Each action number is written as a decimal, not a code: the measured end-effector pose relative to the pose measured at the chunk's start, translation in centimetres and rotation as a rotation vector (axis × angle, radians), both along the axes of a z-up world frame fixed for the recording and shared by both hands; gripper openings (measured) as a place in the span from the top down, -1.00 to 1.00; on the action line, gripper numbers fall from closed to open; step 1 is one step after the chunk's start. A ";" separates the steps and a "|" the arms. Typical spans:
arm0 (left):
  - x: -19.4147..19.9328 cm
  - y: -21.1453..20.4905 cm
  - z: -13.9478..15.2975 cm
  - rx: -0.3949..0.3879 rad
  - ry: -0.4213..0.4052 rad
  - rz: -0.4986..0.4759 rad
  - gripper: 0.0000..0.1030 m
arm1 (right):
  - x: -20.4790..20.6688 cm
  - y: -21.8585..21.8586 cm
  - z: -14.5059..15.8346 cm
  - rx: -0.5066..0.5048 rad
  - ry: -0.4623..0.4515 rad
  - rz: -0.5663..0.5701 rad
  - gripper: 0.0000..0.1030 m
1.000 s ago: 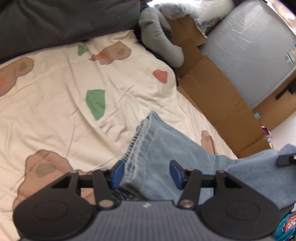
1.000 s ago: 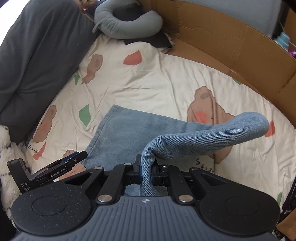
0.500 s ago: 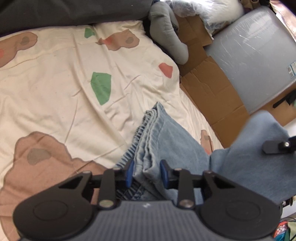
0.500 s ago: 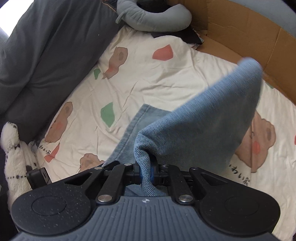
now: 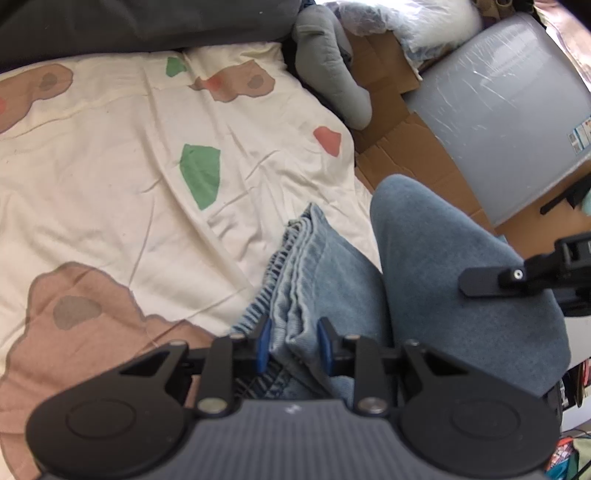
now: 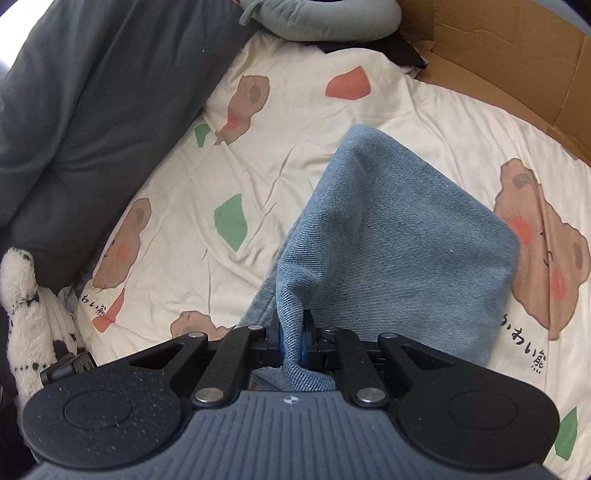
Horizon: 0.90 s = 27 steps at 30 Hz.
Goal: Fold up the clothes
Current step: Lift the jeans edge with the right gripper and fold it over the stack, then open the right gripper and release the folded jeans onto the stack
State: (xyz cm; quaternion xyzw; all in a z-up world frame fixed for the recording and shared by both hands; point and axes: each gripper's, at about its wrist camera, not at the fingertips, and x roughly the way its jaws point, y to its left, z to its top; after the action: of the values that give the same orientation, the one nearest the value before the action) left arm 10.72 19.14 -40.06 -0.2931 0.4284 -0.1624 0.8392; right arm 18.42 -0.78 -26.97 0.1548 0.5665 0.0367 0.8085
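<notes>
Item: light-blue denim jeans (image 6: pixel 399 236), part-folded, on a bed under a cream bear-print sheet (image 5: pixel 110 184).

Left hand-held gripper (image 5: pixel 293 345): its jaws have just been closing; the blue pads now press the stacked hem edges (image 5: pixel 295 266) of the jeans. The ribbed hem runs straight ahead of the jaws, away from the camera, its long axis along the pointing line of the gripper. The bundle lies flat on the sheet.

Right hand-held gripper (image 6: pixel 291 341): clenched on a bunched fold of the same denim. From the pinch the cloth rises ahead and to the right as a raised flap, its far rounded edge lifted off the sheet. In the left wrist view this flap hangs just right of the hem, with the right tool's black finger over it.

Governing relation: the flap sits right of and above the pinned hem, so the right side looks like the carrier and the left the anchor. Judged step: laying the lifted half across the pinned leg ends, edges matched.

Surroundings: grey neck pillow (image 6: pixel 325 18) at the far end, cardboard (image 6: pixel 498 55) on the right, dark grey duvet (image 6: pixel 92 92) on the left.
</notes>
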 end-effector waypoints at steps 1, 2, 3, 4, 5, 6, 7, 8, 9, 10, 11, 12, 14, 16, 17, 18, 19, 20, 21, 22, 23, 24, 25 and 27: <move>0.0 0.0 0.0 0.000 0.000 0.000 0.46 | 0.1 0.3 -0.1 -0.003 0.003 0.008 0.87; 0.0 0.0 0.0 0.001 0.000 -0.001 0.46 | 0.2 0.6 -0.3 -0.007 0.007 0.019 0.87; 0.0 0.0 0.0 0.001 0.000 -0.001 0.47 | 0.4 1.0 -0.5 -0.009 0.013 0.033 0.87; 0.0 0.0 0.0 0.002 0.000 -0.002 0.47 | 0.6 1.3 -0.7 -0.010 0.019 0.044 0.87; -0.1 0.1 0.0 0.002 0.000 -0.003 0.47 | 0.7 1.5 -1.0 -0.008 0.028 0.050 0.87; -0.1 0.1 0.0 0.003 0.000 -0.004 0.47 | 0.9 1.7 -1.4 -0.006 0.036 0.056 0.87; -0.1 0.1 0.0 0.004 0.000 -0.005 0.46 | 1.1 2.0 -1.7 -0.004 0.045 0.062 0.87; -0.2 0.1 0.1 0.005 0.000 -0.007 0.46 | 1.2 2.2 -2.0 -0.003 0.052 0.067 0.87; -0.2 0.2 0.1 0.007 0.001 -0.008 0.46 | 1.3 2.4 -2.4 -0.003 0.058 0.071 0.87; -0.2 0.2 0.1 0.008 0.002 -0.010 0.46 | 1.4 2.6 -2.8 -0.001 0.063 0.073 0.87; -0.3 0.3 0.2 0.010 0.002 -0.012 0.46 | 1.5 2.8 -3.1 0.002 0.067 0.074 0.87; -0.4 0.3 0.3 0.012 0.001 -0.013 0.47 | 1.5 3.1 -3.4 0.004 0.072 0.077 0.87; -0.5 0.5 0.4 0.011 0.001 -0.013 0.47 | 1.6 3.6 -4.0 0.007 0.080 0.089 0.87; -0.8 0.6 0.6 0.016 0.002 -0.011 0.48 | 1.7 3.9 -4.5 0.010 0.090 0.099 0.87; -0.9 0.7 0.7 0.021 0.002 -0.010 0.48 | 1.7 4.1 -4.8 0.011 0.095 0.104 0.87; -1.1 0.9 0.8 0.023 0.002 -0.005 0.48 | 1.8 4.2 -5.0 0.012 0.100 0.110 0.86; -1.2 1.1 1.0 0.026 0.001 0.001 0.48 | 1.9 4.4 -5.3 0.013 0.105 0.115 0.83; -1.4 1.4 1.3 0.028 -0.002 0.010 0.49 | 1.9 4.5 -5.5 0.016 0.110 0.118 0.80; -1.6 1.7 1.6 0.034 -0.008 0.023 0.52 | 2.0 4.5 -5.6 0.027 0.115 0.114 0.65; -1.7 2.1 2.0 0.040 -0.015 0.038 0.52 | 2.0 4.3 -5.5 0.048 0.119 0.104 0.45; -1.8 2.6 2.3 0.042 -0.020 0.052 0.52 | 1.9 4.2 -5.4 0.074 0.122 0.094 0.38; -1.9 3.0 2.7 0.042 -0.024 0.067 0.52 | 1.7 4.1 -5.1 0.098 0.123 0.088 0.27; -2.0 3.5 3.0 0.036 -0.028 0.078 0.52 | 1.4 4.1 -4.8 0.119 0.121 0.085 0.25; -2.0 4.2 3.6 0.018 -0.033 0.094 0.51 | 0.8 3.8 -4.2 0.163 0.120 0.075 0.24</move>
State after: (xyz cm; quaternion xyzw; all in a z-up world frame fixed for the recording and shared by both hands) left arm 8.74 23.34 -36.49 -0.3026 0.4016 -0.1241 0.8554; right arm 19.21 3.07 -31.19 0.2006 0.6144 0.1033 0.7560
